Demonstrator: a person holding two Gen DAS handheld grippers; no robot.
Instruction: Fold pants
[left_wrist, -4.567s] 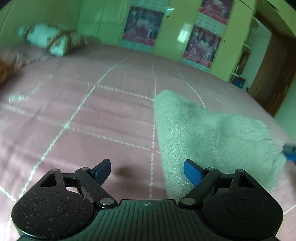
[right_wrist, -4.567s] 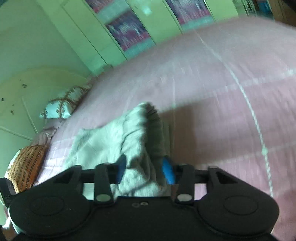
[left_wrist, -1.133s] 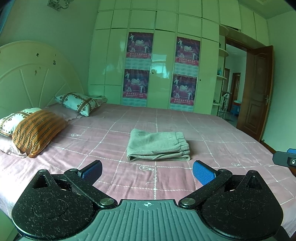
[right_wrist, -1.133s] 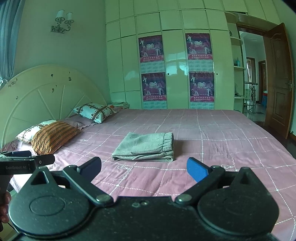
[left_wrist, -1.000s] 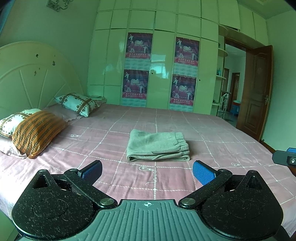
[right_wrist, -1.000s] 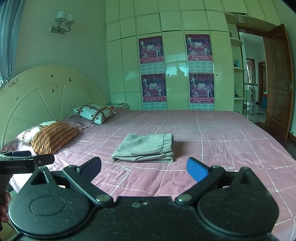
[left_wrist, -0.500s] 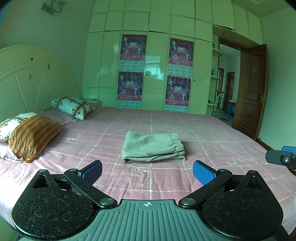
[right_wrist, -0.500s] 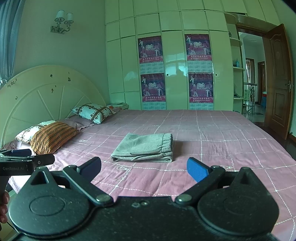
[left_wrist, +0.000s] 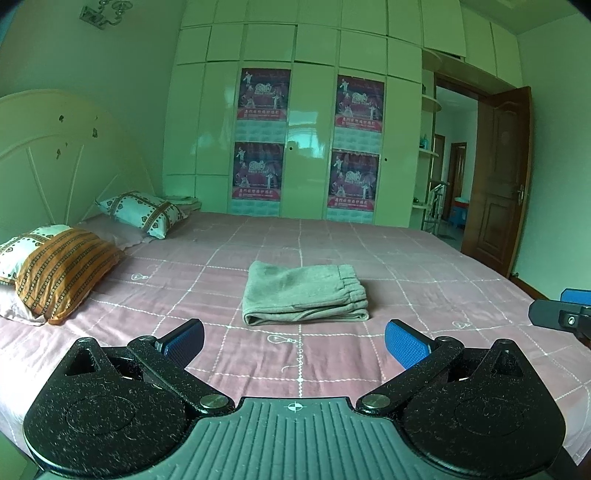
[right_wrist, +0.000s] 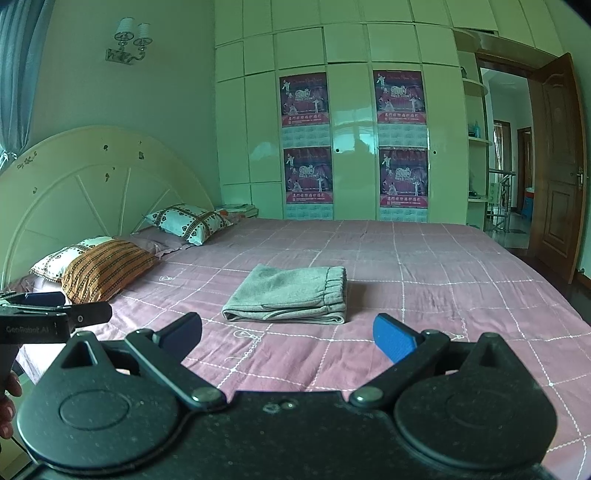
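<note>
The grey pants lie folded into a flat rectangle on the pink quilted bed, elastic waistband to the right. They also show in the right wrist view. My left gripper is open and empty, held back from the pants near the bed's front edge. My right gripper is open and empty, also well short of the pants. Each gripper shows at the edge of the other's view: the right one and the left one.
Pillows lie at the head of the bed on the left: an orange striped one and a white patterned one. A cream headboard, a wardrobe with posters and an open brown door surround the bed.
Earlier my right gripper held the pants over the bed; it has let go. Both grippers have drawn back, and in the last second they drifted only slightly.
</note>
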